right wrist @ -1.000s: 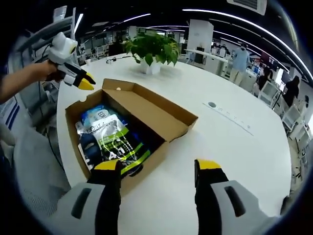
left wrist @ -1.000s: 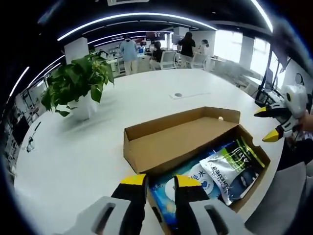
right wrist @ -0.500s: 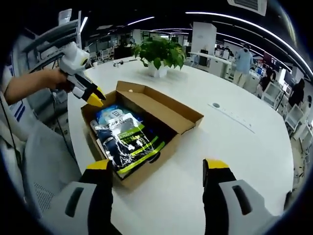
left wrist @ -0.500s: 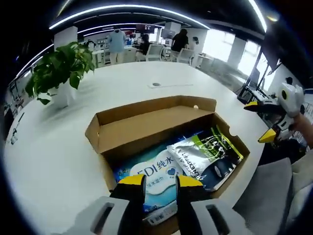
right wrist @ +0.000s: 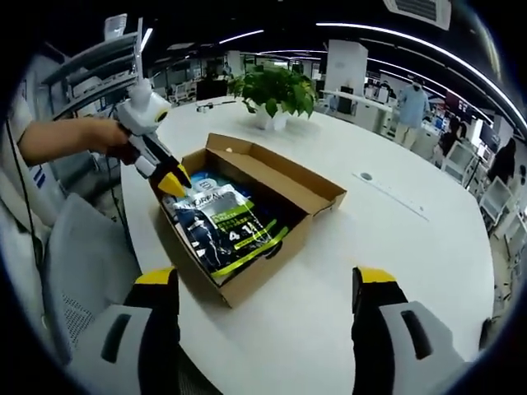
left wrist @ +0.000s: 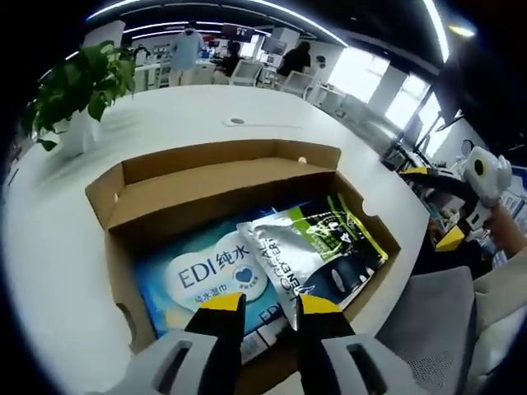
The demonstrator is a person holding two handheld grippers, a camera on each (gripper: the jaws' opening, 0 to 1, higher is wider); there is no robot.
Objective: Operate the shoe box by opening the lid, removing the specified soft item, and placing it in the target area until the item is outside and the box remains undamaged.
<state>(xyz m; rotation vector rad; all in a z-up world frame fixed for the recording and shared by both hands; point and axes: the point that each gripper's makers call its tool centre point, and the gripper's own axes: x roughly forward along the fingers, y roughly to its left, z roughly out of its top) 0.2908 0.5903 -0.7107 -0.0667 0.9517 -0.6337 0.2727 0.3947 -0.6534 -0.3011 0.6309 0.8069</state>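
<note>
With its lid folded back on the white tabletop (right wrist: 346, 271), the brown cardboard shoe box (left wrist: 115, 214) holds the blue soft wipes pack (left wrist: 198, 276) just ahead of your left tool (left wrist: 270, 303), narrowly parted and empty, which could snag the silver-green pouch (left wrist: 317, 255) instead, while your right tool (right wrist: 268, 280) is spread wide.

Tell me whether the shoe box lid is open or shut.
Open. The lid is folded back along the shoe box far side, and the blue wipes pack and green pouch lie exposed inside.

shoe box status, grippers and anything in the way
Left gripper open, over the blue pack. Right gripper open, back from the box. Lid open. Silver pouch overlaps the blue pack.
</note>
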